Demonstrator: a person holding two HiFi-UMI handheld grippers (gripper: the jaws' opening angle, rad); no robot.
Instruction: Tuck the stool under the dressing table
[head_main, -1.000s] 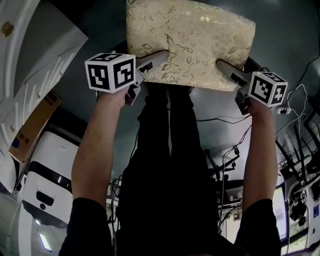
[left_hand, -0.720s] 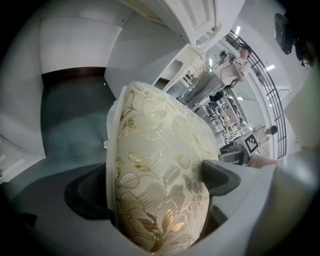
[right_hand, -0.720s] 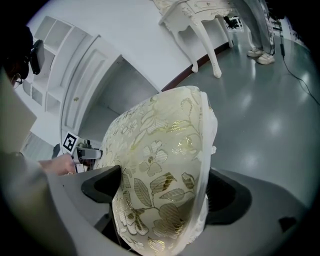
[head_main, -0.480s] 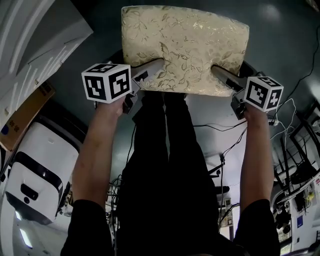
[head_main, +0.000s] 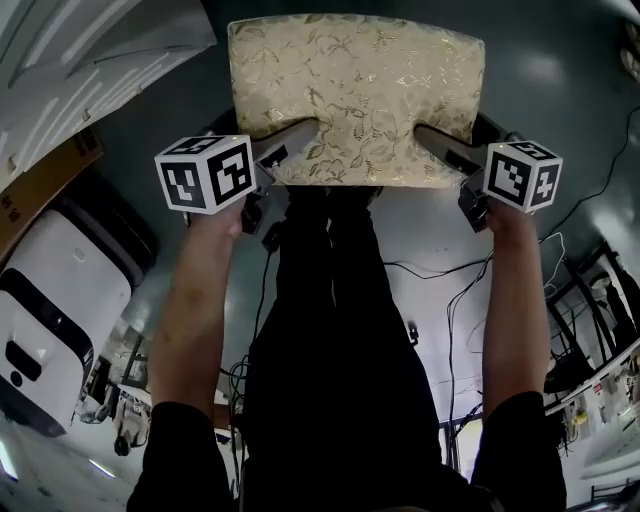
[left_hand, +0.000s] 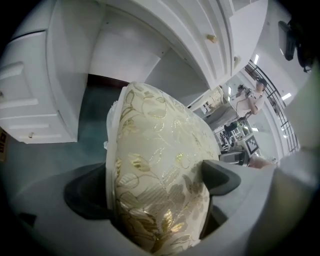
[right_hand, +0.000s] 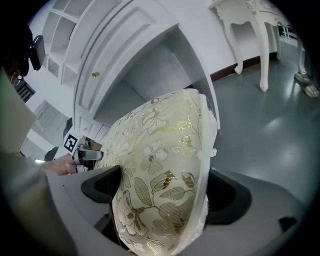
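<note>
Head view: the stool (head_main: 355, 95) lies crosswise just ahead, with the left gripper (head_main: 292, 142) clamped on the left end of its near edge and the right gripper (head_main: 440, 148) on the right end. Left gripper view: the jaws pinch the stool, and the dressing table (left_hand: 60, 80) opening lies straight beyond, unseen from above. Right gripper view: same firm grip, plus open floor (right_hand: 270, 125) to the right.

- Head view looks steeply down from above on the stool (head_main: 355, 95).
- Left gripper view sits very close at the stool's edge, facing the white cabinet (left_hand: 45, 90).
- Right gripper view does likewise; all three share the stool.
</note>
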